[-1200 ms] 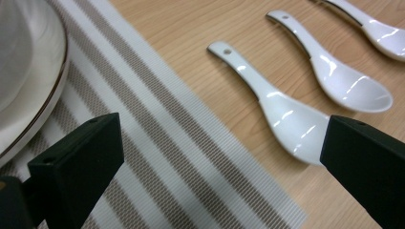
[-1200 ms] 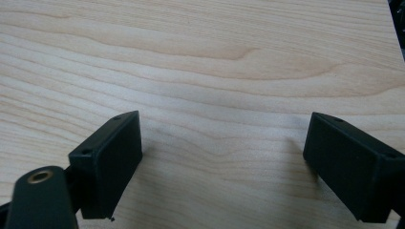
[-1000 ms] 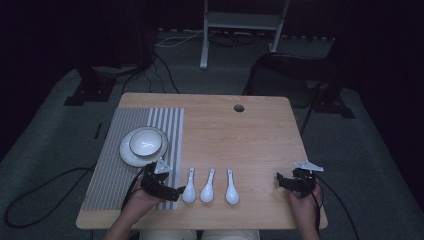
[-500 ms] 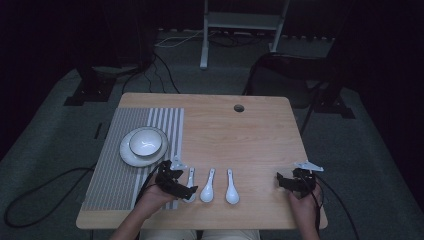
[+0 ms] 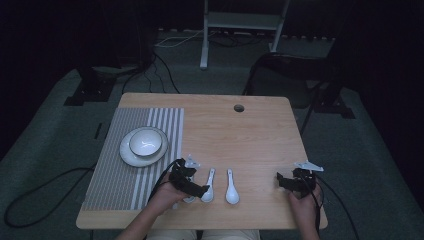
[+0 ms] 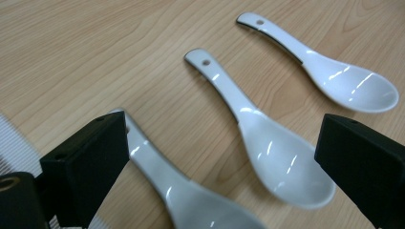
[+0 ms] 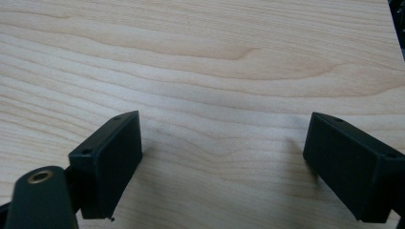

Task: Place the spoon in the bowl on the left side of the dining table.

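Hovering low over the near edge of the worktop (image 5: 260, 130), the left gripper (image 5: 192, 186) had its jaws spread wide, and in the left gripper view they straddled two of the three white spoons without clamping either. The nearest spoon (image 6: 191, 195) lay by the left jaw, its handle passing just under that jaw's tip, though whether they touched could not be told. The middle spoon (image 6: 267, 148) lay in the open gap between the jaws, bowl toward the camera and handle pointing away, a small hole at the handle's end. The far spoon (image 6: 334, 71) lay beyond the right jaw, parallel to the other two and apart from them. In the high view the three spoons sat in a short row near the front edge, the left hand (image 5: 165, 197) and its gripper covering most of the nearest one.

The right gripper (image 5: 287, 181) rested near the front right corner of the worktop, well apart from the spoons; its jaws were also wide open, with bare wood between them in the right gripper view, held by the right hand (image 5: 304, 200).

Further out, a striped placemat (image 5: 115, 170) covered the left part of the worktop, and on it stood a white bowl (image 5: 145, 142) on a plate (image 5: 131, 159). A round hole (image 5: 239, 107) showed near the far edge
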A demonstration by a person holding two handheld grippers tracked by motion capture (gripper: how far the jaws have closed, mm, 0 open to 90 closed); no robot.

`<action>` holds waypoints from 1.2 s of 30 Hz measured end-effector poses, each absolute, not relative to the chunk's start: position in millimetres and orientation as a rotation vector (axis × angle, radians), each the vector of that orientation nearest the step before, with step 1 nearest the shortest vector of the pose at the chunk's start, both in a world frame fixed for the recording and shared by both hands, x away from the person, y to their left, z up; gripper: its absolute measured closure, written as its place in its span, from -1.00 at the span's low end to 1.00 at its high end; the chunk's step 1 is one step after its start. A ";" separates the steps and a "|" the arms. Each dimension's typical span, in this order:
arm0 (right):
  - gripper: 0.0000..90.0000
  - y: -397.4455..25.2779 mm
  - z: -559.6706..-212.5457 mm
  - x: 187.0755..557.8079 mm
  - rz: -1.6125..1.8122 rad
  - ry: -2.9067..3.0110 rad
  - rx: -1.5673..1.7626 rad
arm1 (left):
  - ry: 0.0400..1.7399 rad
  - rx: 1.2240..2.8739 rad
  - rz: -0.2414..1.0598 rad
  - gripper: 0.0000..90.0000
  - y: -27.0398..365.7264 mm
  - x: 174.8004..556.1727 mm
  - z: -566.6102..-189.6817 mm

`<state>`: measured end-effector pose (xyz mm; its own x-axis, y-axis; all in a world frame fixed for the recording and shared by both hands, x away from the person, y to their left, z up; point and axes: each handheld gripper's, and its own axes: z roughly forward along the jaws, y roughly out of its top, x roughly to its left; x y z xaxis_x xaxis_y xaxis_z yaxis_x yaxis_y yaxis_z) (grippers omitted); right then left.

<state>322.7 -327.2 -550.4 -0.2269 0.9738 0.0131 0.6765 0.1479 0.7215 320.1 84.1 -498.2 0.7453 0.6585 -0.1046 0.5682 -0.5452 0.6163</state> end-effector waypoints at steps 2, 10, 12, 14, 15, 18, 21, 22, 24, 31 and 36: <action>-0.73 -327.2 -550.4 322.7 0.851 1.968 1.572 | 0.923 2.308 0.180 -0.90 77.4 323.1 -498.4; -0.73 -327.2 -550.4 322.7 0.852 1.968 1.572 | 0.951 2.331 0.155 -0.87 58.4 331.4 -505.9; -0.73 -327.3 -550.5 322.7 0.852 1.968 1.571 | 0.958 2.338 0.142 -0.77 53.9 333.4 -509.2; -0.73 -327.3 -550.4 322.7 0.852 1.969 1.571 | 0.963 2.351 0.137 -0.70 50.4 334.9 -511.6; -0.73 -327.3 -550.5 322.7 0.852 1.969 1.571 | 0.963 2.351 0.137 -0.67 50.4 334.9 -511.6; -0.73 -327.2 -550.4 322.7 0.852 1.968 1.573 | 0.968 2.381 0.153 -0.59 45.8 336.6 -515.0; -0.73 -327.3 -550.4 322.7 0.852 1.969 1.572 | 0.976 2.385 0.157 -0.42 44.6 338.1 -516.2; -0.73 -327.3 -550.4 322.7 0.852 1.968 1.572 | 0.979 2.388 0.150 -0.42 43.9 339.2 -517.4; -0.73 -327.3 -550.4 322.7 0.852 1.969 1.572 | 0.983 2.399 0.148 -0.27 42.5 341.5 -520.6; -0.73 -327.2 -550.4 322.7 0.852 1.968 1.573 | 0.974 2.424 0.211 0.07 37.2 342.6 -520.0; -0.73 -327.3 -550.5 322.7 0.852 1.969 1.571 | 0.946 2.413 0.226 0.50 31.4 340.7 -520.7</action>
